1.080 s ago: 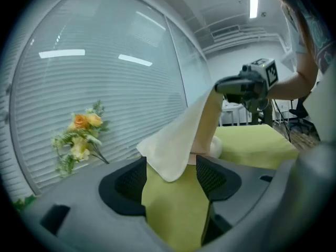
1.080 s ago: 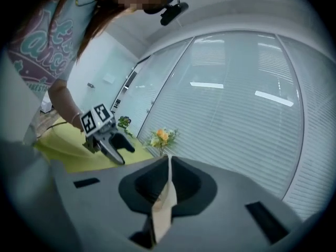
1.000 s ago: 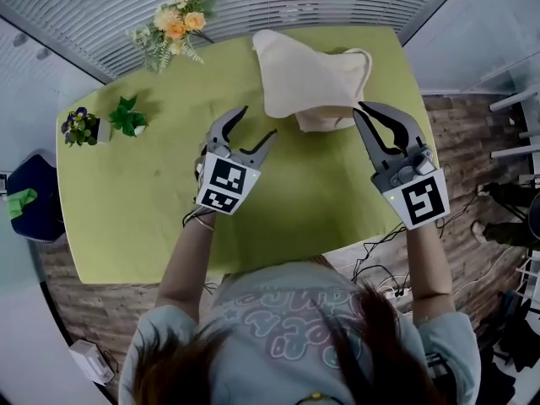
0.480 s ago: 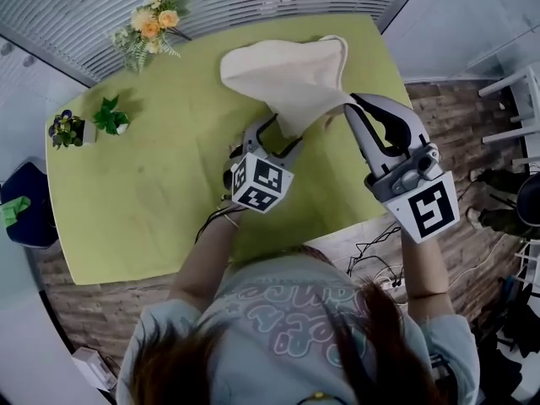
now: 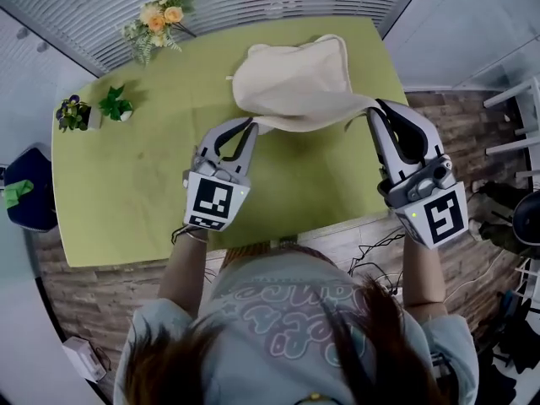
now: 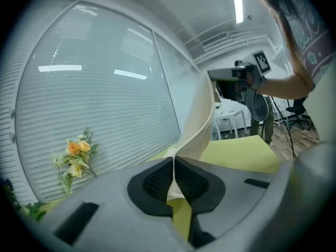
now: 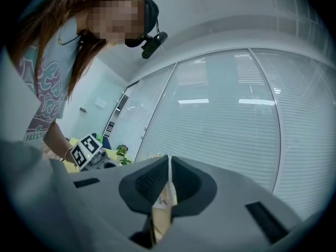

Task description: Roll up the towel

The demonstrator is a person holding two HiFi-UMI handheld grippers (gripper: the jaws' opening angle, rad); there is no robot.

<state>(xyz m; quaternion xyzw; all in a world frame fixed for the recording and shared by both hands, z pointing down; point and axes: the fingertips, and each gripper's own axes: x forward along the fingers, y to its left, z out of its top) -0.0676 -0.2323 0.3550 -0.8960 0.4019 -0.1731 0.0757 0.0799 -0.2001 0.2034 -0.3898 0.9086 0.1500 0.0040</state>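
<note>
A cream towel (image 5: 291,87) lies crumpled on the far half of the green table (image 5: 126,192), its near edge stretched between my two grippers. My left gripper (image 5: 251,125) has just been closing, and its jaws now pinch the towel's near left corner. In the left gripper view, the towel (image 6: 202,125) rises as a taut strip from the left gripper (image 6: 174,164). My right gripper (image 5: 377,105) is shut on the near right corner. The right gripper view shows a fold of towel (image 7: 167,198) and its label squeezed in the right gripper (image 7: 169,164).
An orange flower bouquet (image 5: 156,24) lies at the table's far left corner. Two small potted plants (image 5: 74,112) (image 5: 116,105) stand at the left edge. A blue chair (image 5: 21,201) is beyond that edge, and cables lie on the brick-pattern floor (image 5: 380,243).
The left gripper was open by the towel's near edge; now it is shut on that edge and has moved left. The towel's near edge is now drawn out between both grippers.
</note>
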